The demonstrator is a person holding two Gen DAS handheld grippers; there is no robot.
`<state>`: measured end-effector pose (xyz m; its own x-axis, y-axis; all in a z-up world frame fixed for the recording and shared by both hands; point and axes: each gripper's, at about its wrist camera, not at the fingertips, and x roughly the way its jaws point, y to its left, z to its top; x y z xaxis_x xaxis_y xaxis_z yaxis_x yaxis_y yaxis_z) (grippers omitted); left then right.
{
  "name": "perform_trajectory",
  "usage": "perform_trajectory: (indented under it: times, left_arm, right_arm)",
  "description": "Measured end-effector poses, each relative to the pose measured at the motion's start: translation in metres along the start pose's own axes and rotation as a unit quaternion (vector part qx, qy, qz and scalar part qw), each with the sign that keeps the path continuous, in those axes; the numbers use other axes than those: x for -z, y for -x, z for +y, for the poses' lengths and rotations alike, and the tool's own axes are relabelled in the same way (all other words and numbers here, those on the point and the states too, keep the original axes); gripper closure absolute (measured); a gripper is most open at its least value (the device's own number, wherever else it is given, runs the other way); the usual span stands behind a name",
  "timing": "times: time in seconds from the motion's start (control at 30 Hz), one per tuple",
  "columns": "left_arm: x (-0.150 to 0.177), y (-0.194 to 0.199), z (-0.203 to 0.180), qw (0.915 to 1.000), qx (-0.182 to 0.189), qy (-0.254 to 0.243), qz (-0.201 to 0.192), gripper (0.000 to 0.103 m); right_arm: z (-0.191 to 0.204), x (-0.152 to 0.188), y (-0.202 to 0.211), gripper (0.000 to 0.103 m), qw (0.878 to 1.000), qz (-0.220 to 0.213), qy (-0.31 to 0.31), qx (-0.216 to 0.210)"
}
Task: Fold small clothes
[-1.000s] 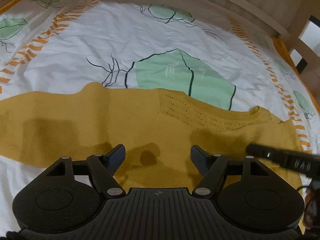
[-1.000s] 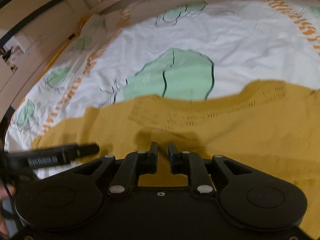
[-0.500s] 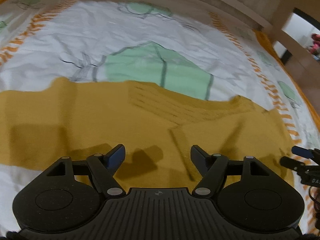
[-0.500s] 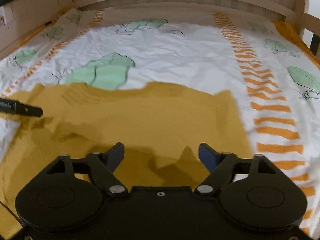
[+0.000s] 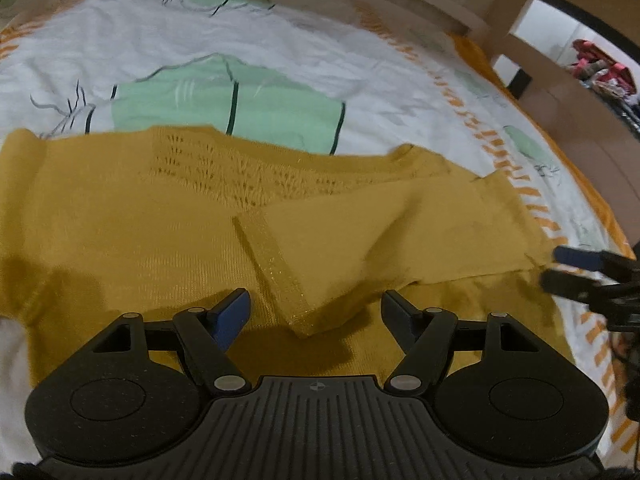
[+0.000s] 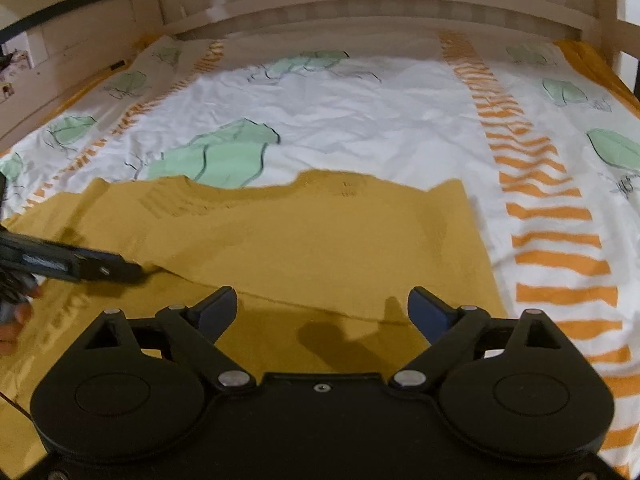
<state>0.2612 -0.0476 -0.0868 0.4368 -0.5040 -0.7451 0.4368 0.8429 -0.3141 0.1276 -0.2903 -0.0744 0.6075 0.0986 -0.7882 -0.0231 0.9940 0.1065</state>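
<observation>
**Sleeve laid across, both grippers free above the sweater**

Mustard knit sweater (image 5: 132,216) spread flat on the leaf-print bedsheet (image 5: 280,40), filling the near half of both views. Right-hand sleeve (image 5: 360,236) already folded inward, lying slantwise across the body, ribbed cuff (image 5: 276,272) nearest the camera. Neckline (image 6: 332,184) along the far edge, openwork band (image 5: 224,172) just below it.

Left gripper (image 5: 314,314) spread wide, nothing between the pads, hovering just over the cuff. Right gripper (image 6: 322,312) also released; jaws just been opening, with no cloth pinched, only the folded sleeve's edge lying beneath. Right gripper's fingertips poking in at the right edge of the left view, beside the sweater's side.

Handling, as a judgement: light, soft, limp knit. Sure to drape and sag from wherever pinched, no stiffness to hold a crease alone. Loose knit likely to stretch, and the openwork liable to snag on a pad corner. Grippy rather than slippery against the cotton sheet, so dragging probably rucks the layers.

Best holds: ribbed cuff or hem, or shoulder seam, where the fabric is doubled and firm. For the next fold, probably the far-left sleeve (image 5: 24,148), taken at the cuff, lifted clear before carrying across.
</observation>
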Motion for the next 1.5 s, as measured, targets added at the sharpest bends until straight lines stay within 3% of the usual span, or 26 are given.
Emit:
perform_trajectory:
  times: [0.37, 0.63, 0.77, 0.93, 1.07, 1.1, 1.17, 1.2, 1.23, 1.4, 1.5]
  left_arm:
    - [-0.016, -0.010, 0.009, 0.9940, 0.008, 0.107, -0.021, 0.033]
    - [-0.008, 0.010, 0.015, 0.9895, 0.030, 0.137, -0.037, 0.033]
    - [-0.007, 0.020, 0.025, 0.9820, 0.026, 0.176, -0.062, 0.033]
    - [-0.016, 0.000, 0.024, 0.9797, 0.021, 0.198, -0.021, 0.033]
    - [-0.021, -0.014, 0.013, 0.9819, 0.012, 0.188, -0.019, 0.033]
    - [-0.022, -0.016, 0.011, 0.9809, 0.013, 0.193, -0.024, 0.036]
    - [-0.022, -0.015, 0.010, 0.9800, 0.021, 0.195, -0.034, 0.069]
    - [-0.023, -0.015, 0.009, 0.9797, 0.019, 0.196, -0.036, 0.091]
    - [-0.024, -0.014, 0.007, 0.9799, 0.010, 0.196, -0.036, 0.096]
    - [-0.036, 0.013, -0.008, 0.9879, -0.011, 0.138, -0.069, 0.097]
    - [-0.048, 0.035, -0.009, 0.9885, -0.017, 0.119, -0.092, 0.097]
  right_arm:
    - [-0.011, -0.010, 0.009, 0.009, 1.000, -0.005, -0.010, -0.009]
    - [-0.042, -0.015, 0.014, 0.009, 0.993, -0.001, -0.117, -0.036]
    - [-0.050, -0.016, 0.017, 0.009, 0.990, -0.006, -0.140, -0.028]
    - [-0.050, -0.020, 0.020, 0.009, 0.992, -0.017, -0.126, -0.014]
    - [-0.056, -0.021, 0.023, 0.009, 0.990, -0.022, -0.138, -0.020]
    - [-0.057, -0.022, 0.024, 0.009, 0.990, -0.023, -0.140, -0.020]
    - [-0.061, -0.022, 0.025, 0.009, 0.989, -0.026, -0.143, -0.018]
    - [-0.063, -0.023, 0.026, 0.009, 0.989, -0.027, -0.145, -0.016]
    - [-0.066, -0.023, 0.027, 0.009, 0.989, -0.028, -0.147, -0.016]
    - [-0.085, -0.024, 0.027, 0.009, 0.984, -0.030, -0.178, 0.008]
    - [-0.099, -0.022, 0.027, 0.009, 0.978, -0.029, -0.204, 0.029]
